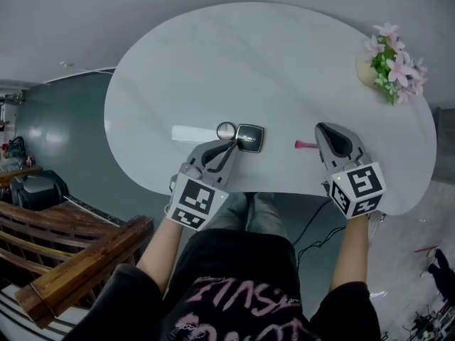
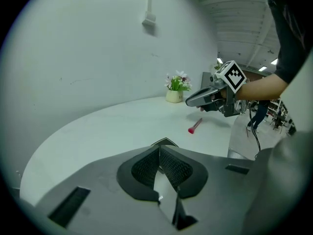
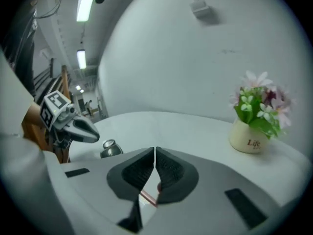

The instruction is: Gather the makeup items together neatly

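On the white oval table (image 1: 249, 62) lie a black square compact (image 1: 250, 138), a small round jar (image 1: 226, 130) just left of it, and a pink stick (image 1: 304, 145) further right. My left gripper (image 1: 232, 145) is shut, its tips at the compact's left edge; a corner of the compact (image 2: 165, 142) peeks past the closed tips (image 2: 159, 147). My right gripper (image 1: 324, 127) has its jaws together. The pink stick (image 2: 194, 126) lies on the table below the right gripper (image 2: 188, 102) and crosses under the fingers (image 3: 148, 198). Nothing shows between its pads.
A cream pot of pink flowers (image 1: 389, 62) stands at the table's far right edge. Both grippers work near the front edge. A wooden bench (image 1: 78, 261) and a dark floor lie off to the left below the table.
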